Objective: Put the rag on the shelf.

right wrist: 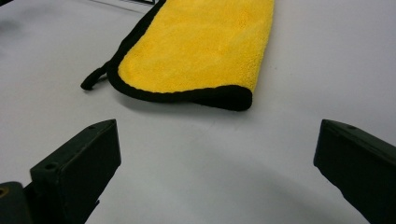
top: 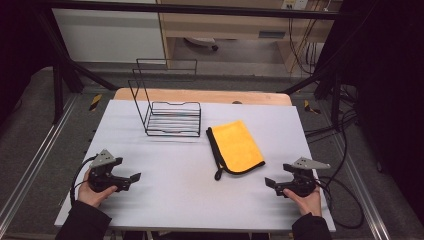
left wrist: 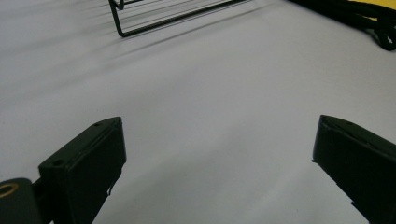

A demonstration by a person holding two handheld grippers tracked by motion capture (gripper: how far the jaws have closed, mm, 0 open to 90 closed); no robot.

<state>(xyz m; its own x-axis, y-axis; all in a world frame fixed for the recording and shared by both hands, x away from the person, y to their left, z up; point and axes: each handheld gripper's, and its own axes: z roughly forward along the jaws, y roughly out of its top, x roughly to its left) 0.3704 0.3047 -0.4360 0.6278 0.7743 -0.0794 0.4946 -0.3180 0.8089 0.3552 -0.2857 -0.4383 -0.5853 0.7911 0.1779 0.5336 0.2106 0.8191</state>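
The white surface [top: 165, 190] carries a black wire rack [top: 172, 117] at the far middle, and a folded yellow cloth [top: 236, 146] lies flat just right of the rack, apart from it. Both grippers rest near the front edge, well short of the cloth: left gripper [top: 134, 177] and right gripper [top: 269, 182], each with jaws spread wide and empty. This looks like the start; next, probably, the right gripper reaches forward to the cloth's near folded edge [right wrist: 219, 95].

You had a white rectangular tabletop [top: 165, 200] before you, a black wire rack [top: 172, 119] standing toward its far edge, grey floor [top: 30, 140] on both sides.
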